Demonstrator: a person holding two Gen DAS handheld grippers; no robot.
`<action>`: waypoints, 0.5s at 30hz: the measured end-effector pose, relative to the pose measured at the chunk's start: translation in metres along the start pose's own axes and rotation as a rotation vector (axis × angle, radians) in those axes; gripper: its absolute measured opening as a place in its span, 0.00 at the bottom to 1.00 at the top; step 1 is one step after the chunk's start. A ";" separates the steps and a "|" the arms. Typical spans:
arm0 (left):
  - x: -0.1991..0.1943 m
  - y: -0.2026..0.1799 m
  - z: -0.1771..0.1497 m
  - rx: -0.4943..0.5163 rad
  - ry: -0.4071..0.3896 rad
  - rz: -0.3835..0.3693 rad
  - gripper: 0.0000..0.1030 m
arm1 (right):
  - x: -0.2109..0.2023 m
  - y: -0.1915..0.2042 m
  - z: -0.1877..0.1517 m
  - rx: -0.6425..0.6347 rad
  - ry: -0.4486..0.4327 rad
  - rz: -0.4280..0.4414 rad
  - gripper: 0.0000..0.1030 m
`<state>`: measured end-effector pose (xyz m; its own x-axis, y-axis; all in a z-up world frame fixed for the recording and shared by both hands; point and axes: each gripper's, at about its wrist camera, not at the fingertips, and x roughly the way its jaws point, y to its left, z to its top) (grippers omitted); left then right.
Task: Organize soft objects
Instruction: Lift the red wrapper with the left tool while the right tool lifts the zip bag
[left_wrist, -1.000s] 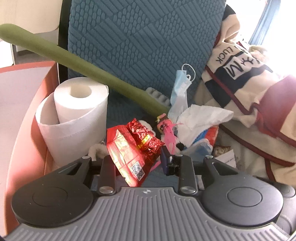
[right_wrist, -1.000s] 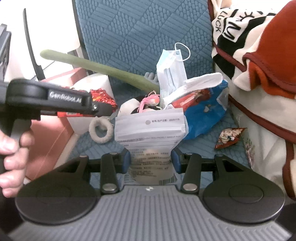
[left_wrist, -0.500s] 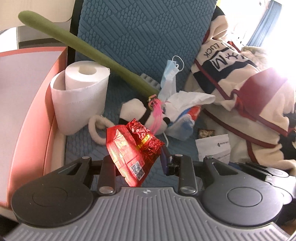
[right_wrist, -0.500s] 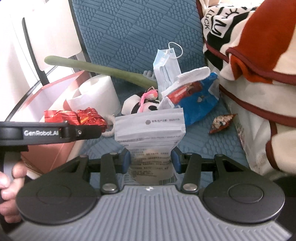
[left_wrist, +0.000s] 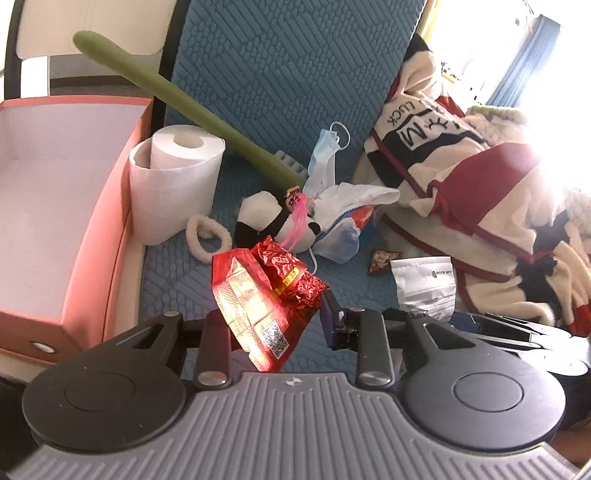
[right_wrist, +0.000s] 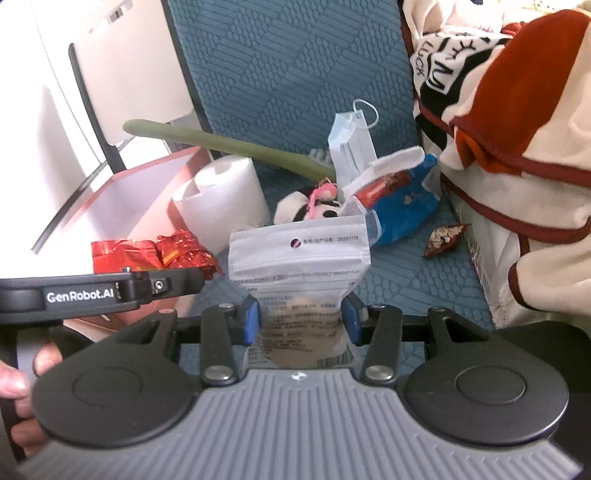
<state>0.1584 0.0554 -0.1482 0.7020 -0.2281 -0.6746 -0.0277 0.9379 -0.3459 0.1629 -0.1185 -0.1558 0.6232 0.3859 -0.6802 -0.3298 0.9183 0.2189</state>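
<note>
Between the fingers of the left gripper (left_wrist: 275, 328) hung a crumpled red foil packet (left_wrist: 264, 299), shiny, printed with a QR code near its lower corner and banded in yellow across its creased top; it was pinched at its lower part and lifted off the blue seat (left_wrist: 173, 280). The right gripper (right_wrist: 300, 320) was clamped on a white resealable pouch (right_wrist: 299, 266) with grey print and a barcode, standing upright between the blue pads, its sealed top edge uppermost.

From the left wrist view, at about 11 o'clock of the foil packet lay a fluffy cream hair tie (left_wrist: 207, 236) on the seat, and beyond it a toilet roll (left_wrist: 175, 181) stood just beside an open red box (left_wrist: 122, 206) with a pale inside. At 12 o'clock a black-and-white plush toy (left_wrist: 266, 218) with a pink tassel lay against a green plush stick (left_wrist: 192, 107) that leaned up toward 11 o'clock. At 1 o'clock a blue face mask (left_wrist: 323, 162) rested against the quilted backrest, above white tissue and a blue wrapper (right_wrist: 406, 206). A small brown snack wrapper (left_wrist: 380, 260) lay at 2 o'clock, near a cream, black and red blanket (left_wrist: 480, 184) heaped at 3 o'clock.
</note>
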 end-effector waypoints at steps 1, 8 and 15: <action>-0.004 0.000 0.000 -0.003 -0.003 -0.002 0.34 | -0.002 0.002 0.001 -0.002 -0.001 0.002 0.47; -0.031 0.010 0.005 -0.016 -0.016 0.001 0.34 | -0.013 0.020 0.008 -0.008 -0.014 0.019 0.47; -0.058 0.029 0.009 -0.046 -0.047 0.023 0.34 | -0.016 0.053 0.014 -0.044 -0.011 0.067 0.47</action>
<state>0.1234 0.0986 -0.1128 0.7333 -0.1927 -0.6521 -0.0762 0.9297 -0.3604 0.1458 -0.0748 -0.1238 0.6067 0.4474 -0.6571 -0.4012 0.8859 0.2327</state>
